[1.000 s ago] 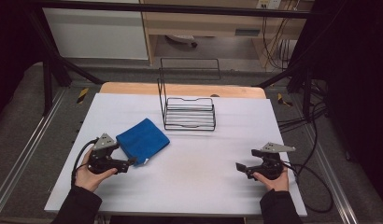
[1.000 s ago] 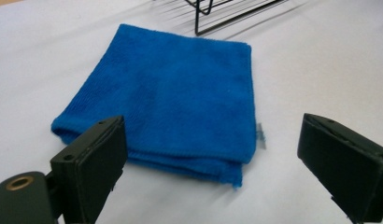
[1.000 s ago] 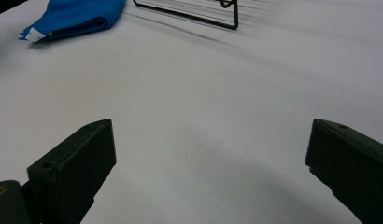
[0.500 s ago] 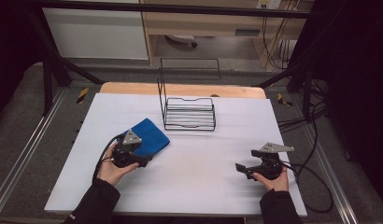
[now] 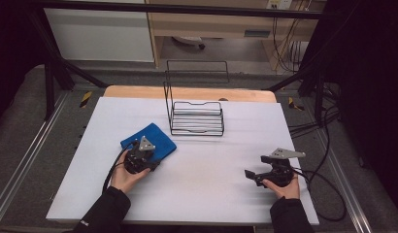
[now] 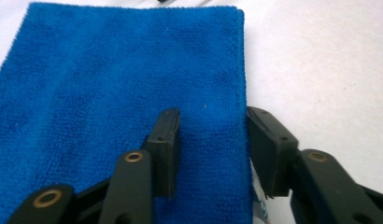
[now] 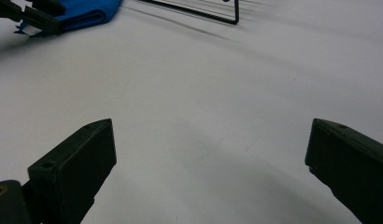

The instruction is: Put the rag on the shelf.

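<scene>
Left gripper view – tongs (image 6: 213, 154) closing astride cloth (image 6: 110, 93) edge

The cloth (image 5: 149, 141) lies on the table (image 5: 202, 194), left of centre in the high view. The rack (image 5: 196, 116) stands above it, right of it, near the table's far edge.

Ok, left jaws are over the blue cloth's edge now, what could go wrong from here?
The left gripper has just been closing its jaws, which straddle the blue cloth's right edge, one jaw on the cloth, the other off it. They might catch just the top layer of the folded cloth, or push the edge aside rather than pinch it. Lifted by one edge, the cloth could unfold and drag toward the wire rack.
</scene>
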